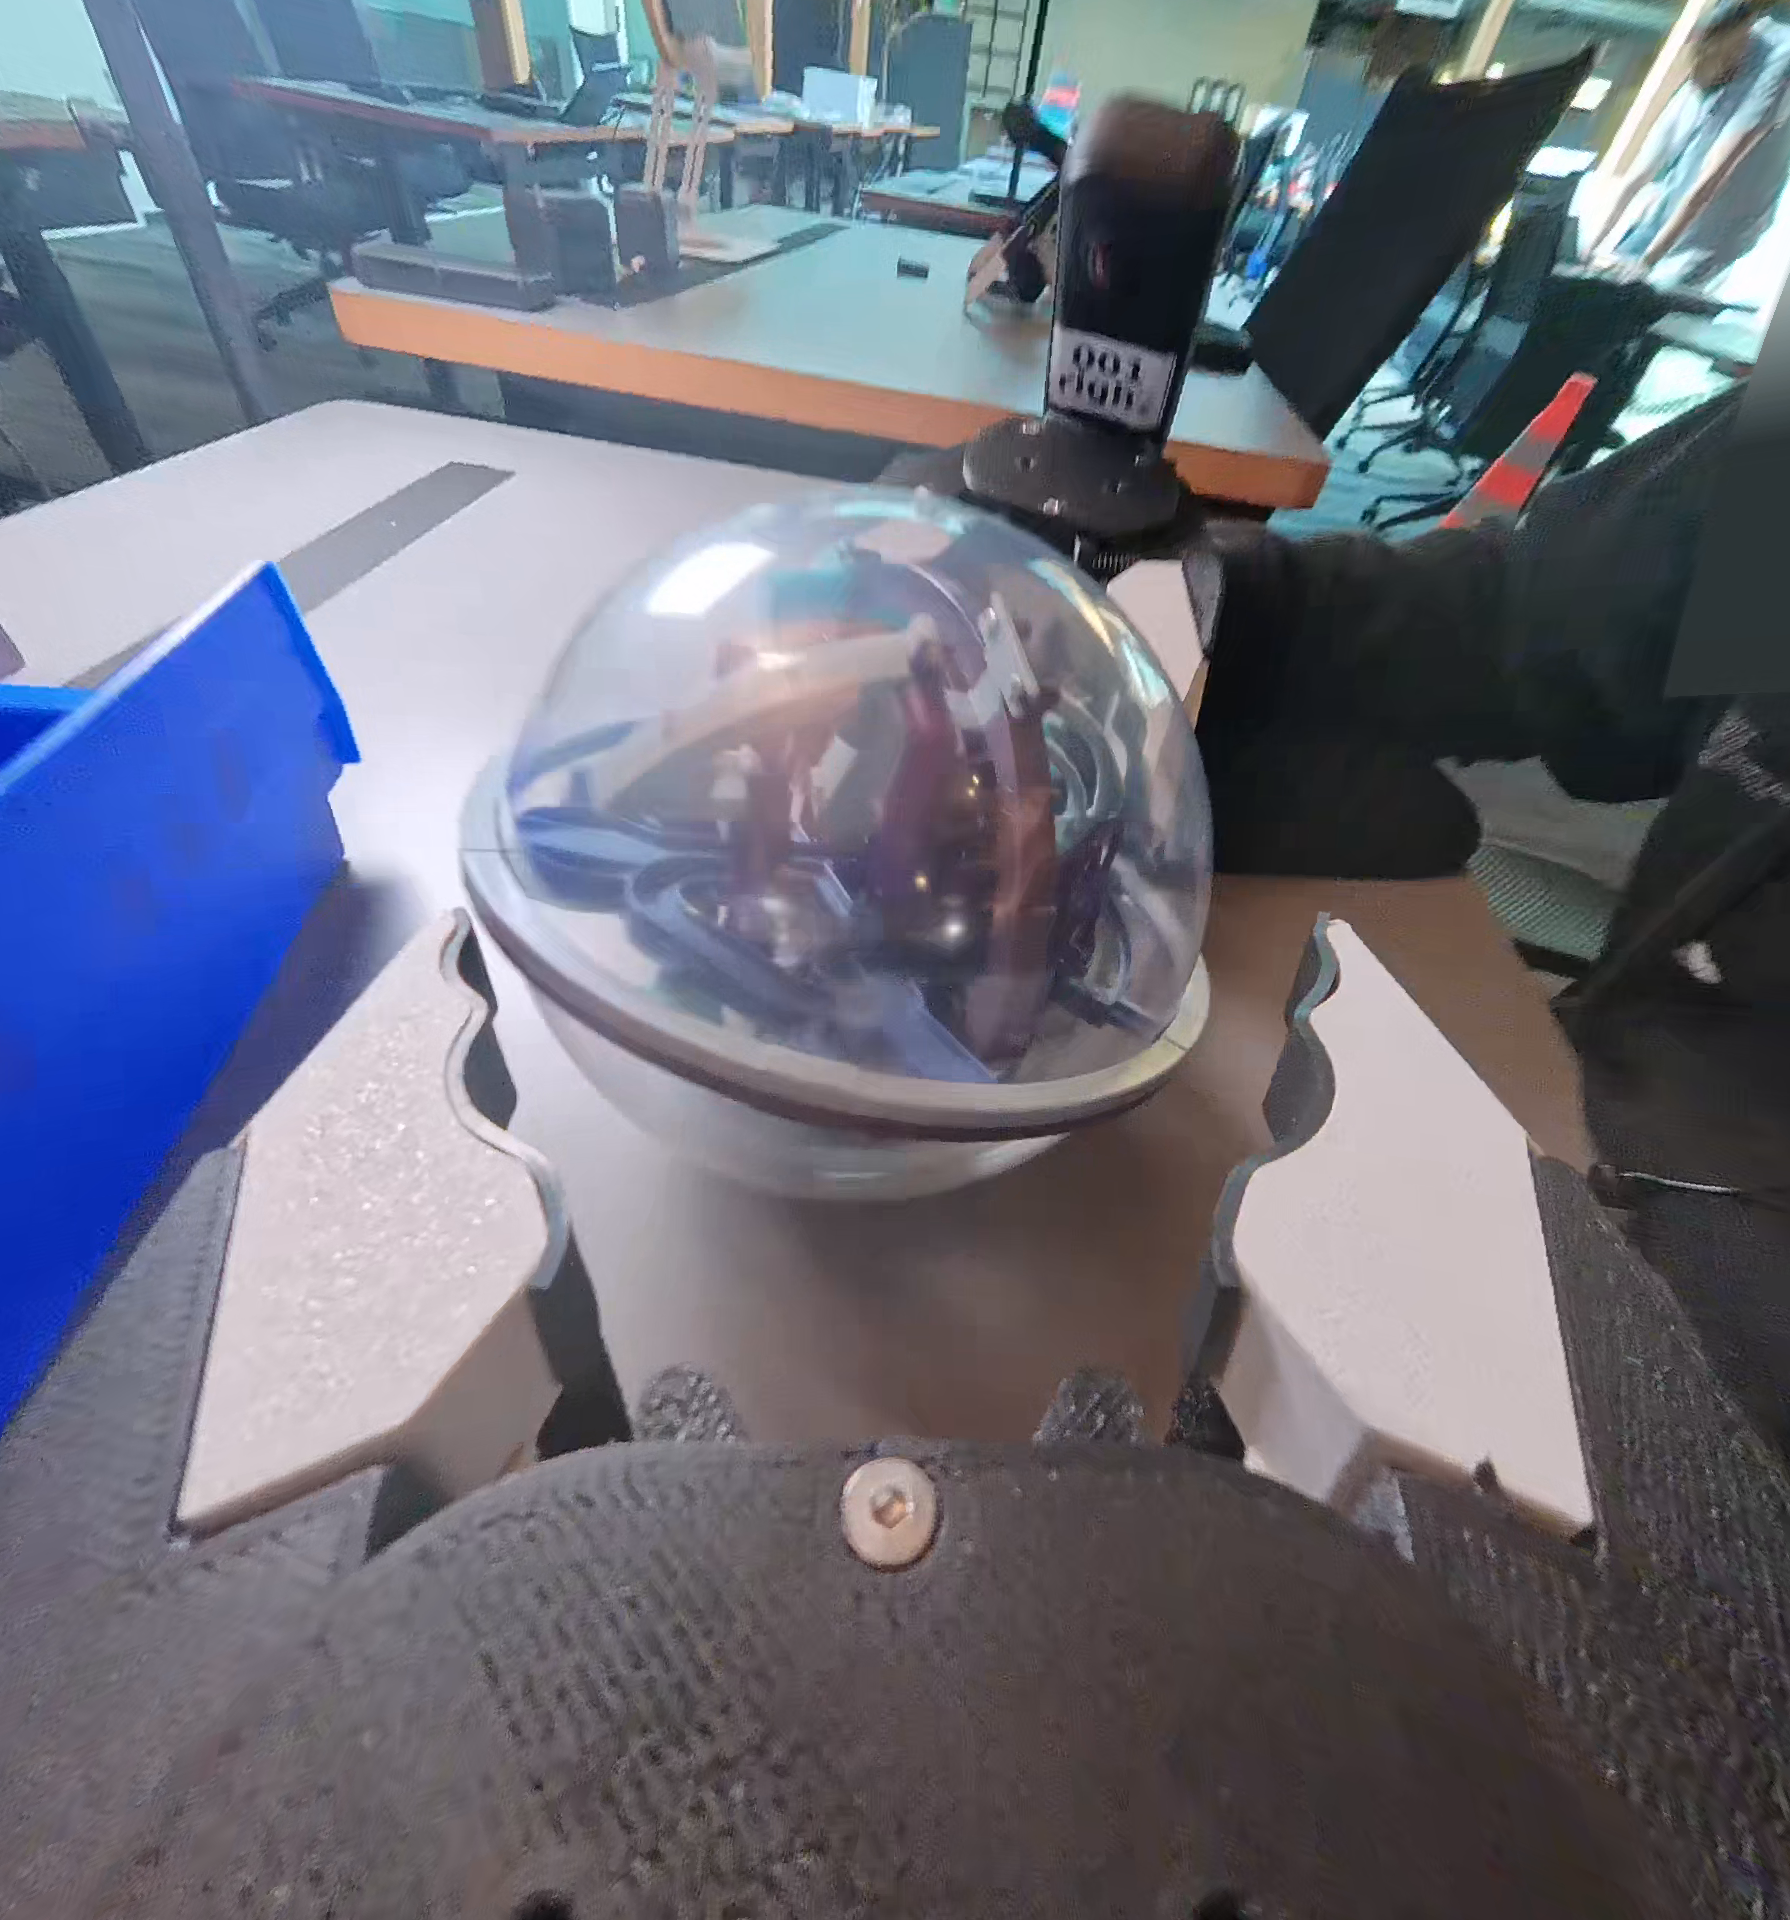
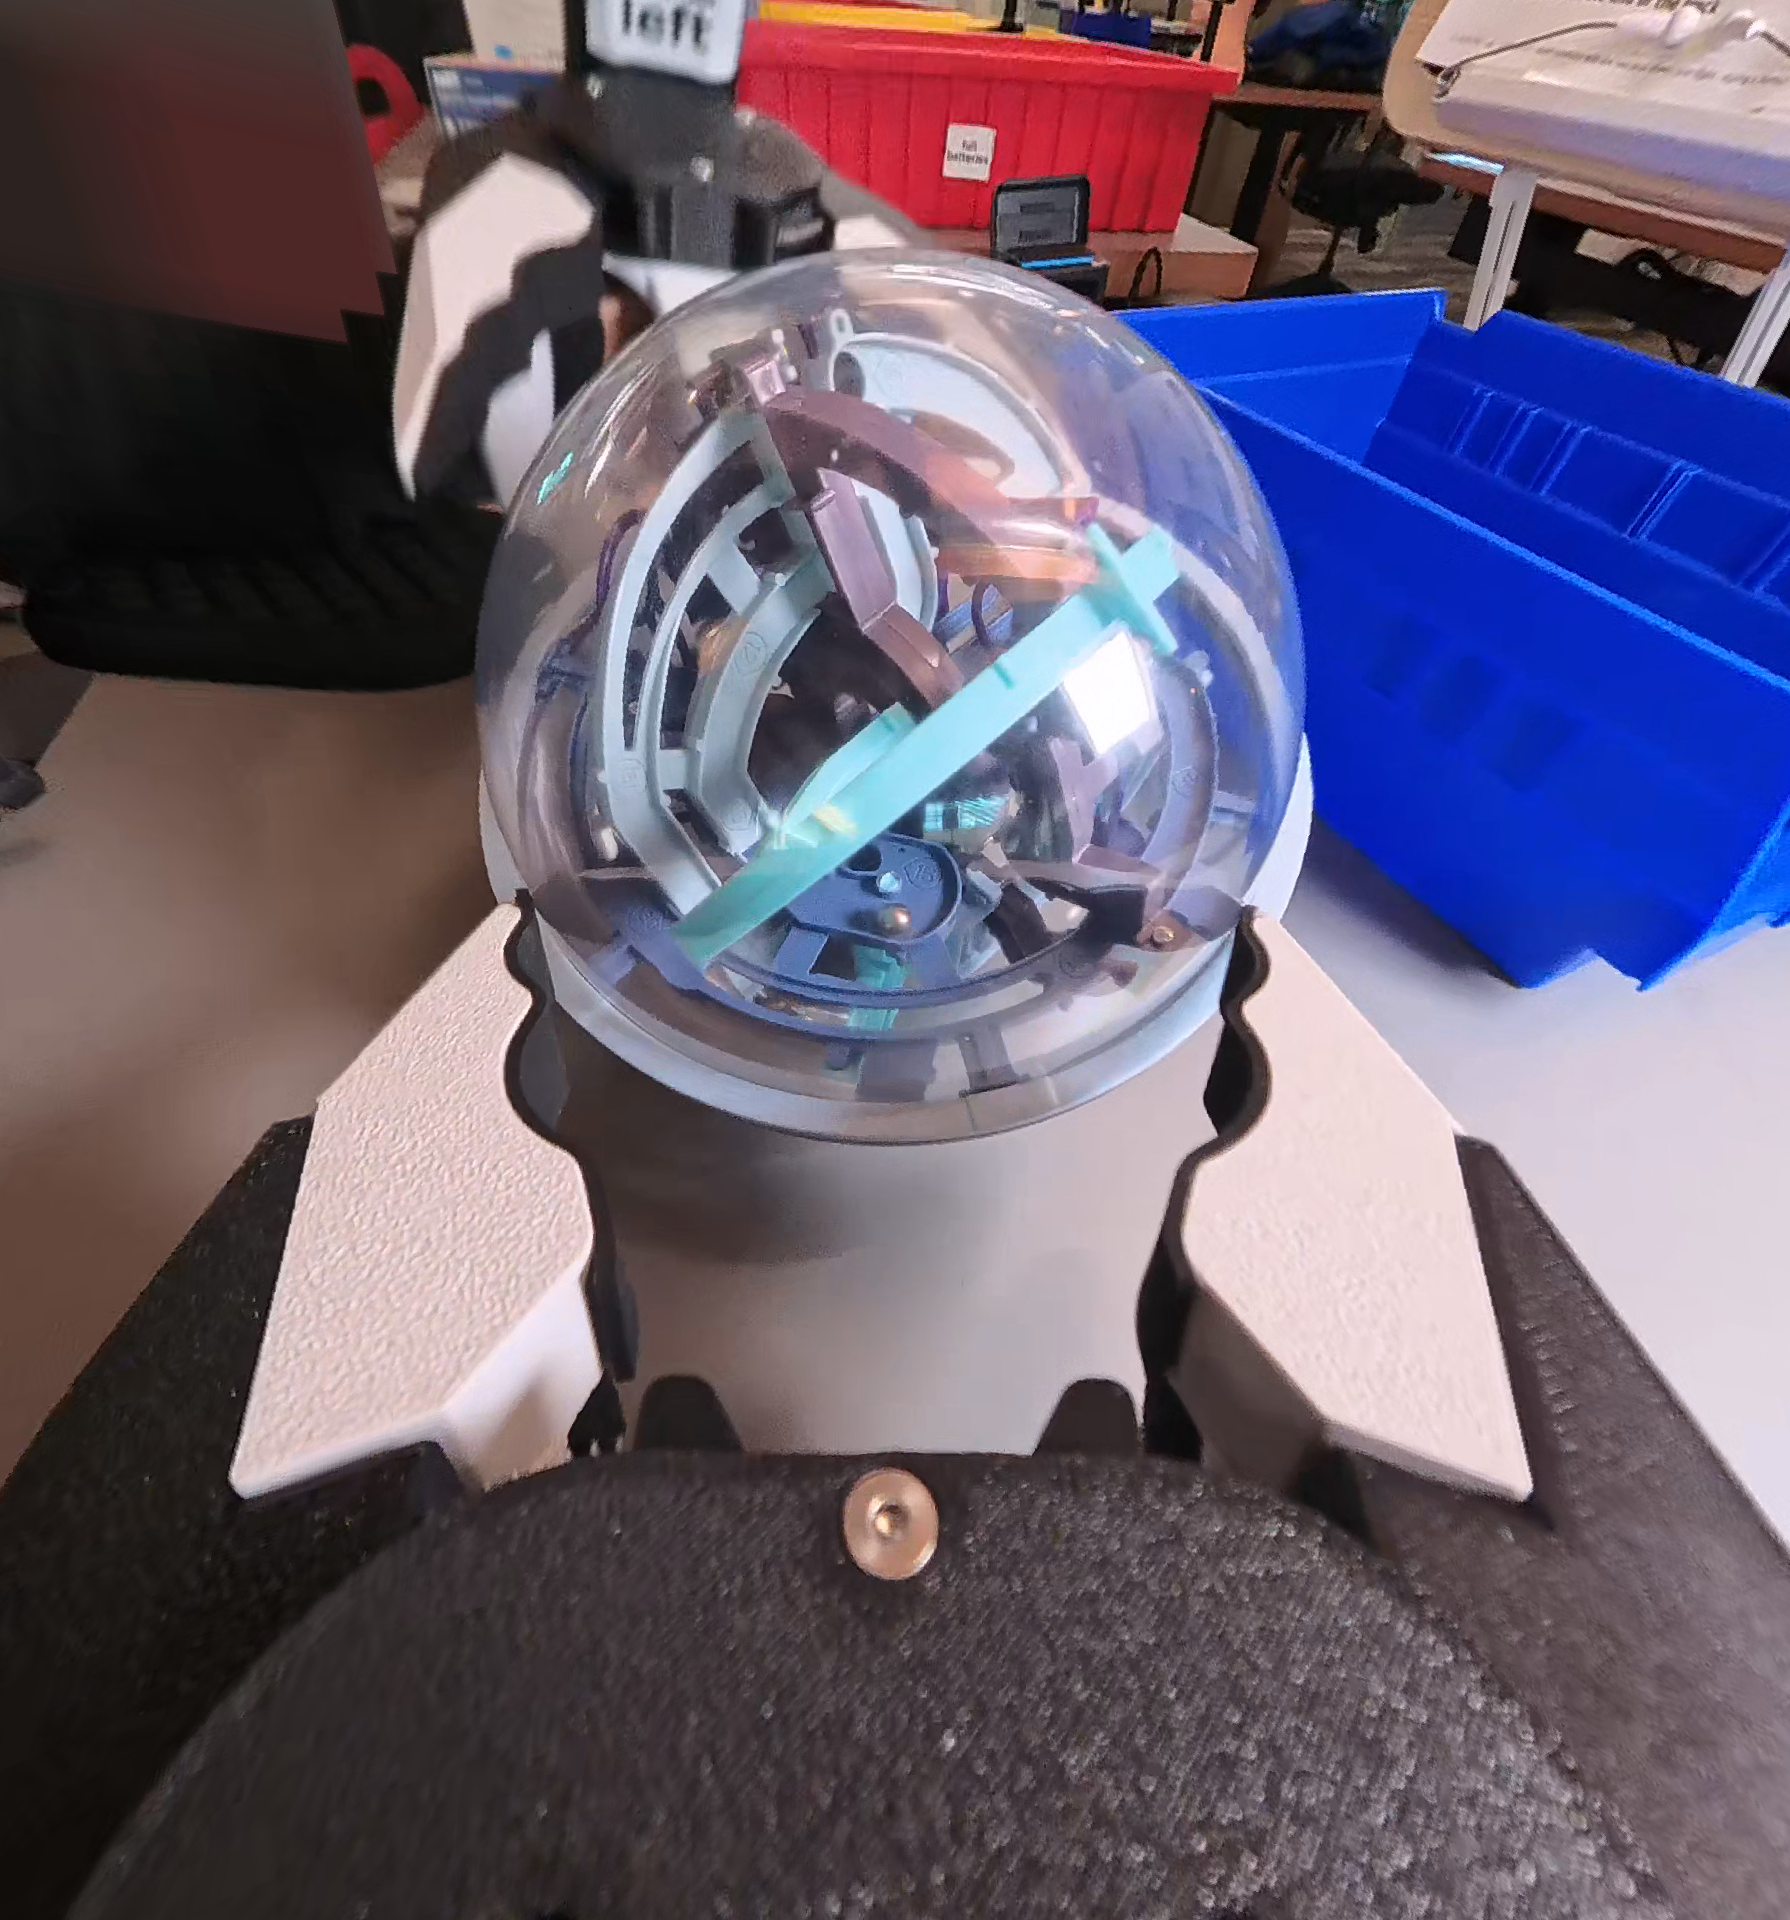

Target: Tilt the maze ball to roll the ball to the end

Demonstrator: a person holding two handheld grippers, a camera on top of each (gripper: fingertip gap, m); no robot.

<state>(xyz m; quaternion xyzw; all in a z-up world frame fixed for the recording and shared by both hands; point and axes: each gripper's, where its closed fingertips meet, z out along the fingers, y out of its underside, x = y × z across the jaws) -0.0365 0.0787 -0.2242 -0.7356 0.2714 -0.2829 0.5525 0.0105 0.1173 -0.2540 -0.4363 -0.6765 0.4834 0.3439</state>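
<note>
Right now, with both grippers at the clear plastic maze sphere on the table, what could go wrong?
1. The clear plastic maze sphere is smooth and round, and the left gripper stands wide with a gap at its right finger, so it could roll or slip free.
2. The blue plastic bin sits close beside it; a tilt could knock it.
3. The small metal ball could drop off its dark blue track.

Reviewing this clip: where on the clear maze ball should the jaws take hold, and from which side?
Probably at the grey seam band around the maze ball, its widest line, where the smooth dome gives no other purchase. It sits on the table with the blue bin on one flank, so come in level from the two open sides, one gripper each, jaws wide.
</note>
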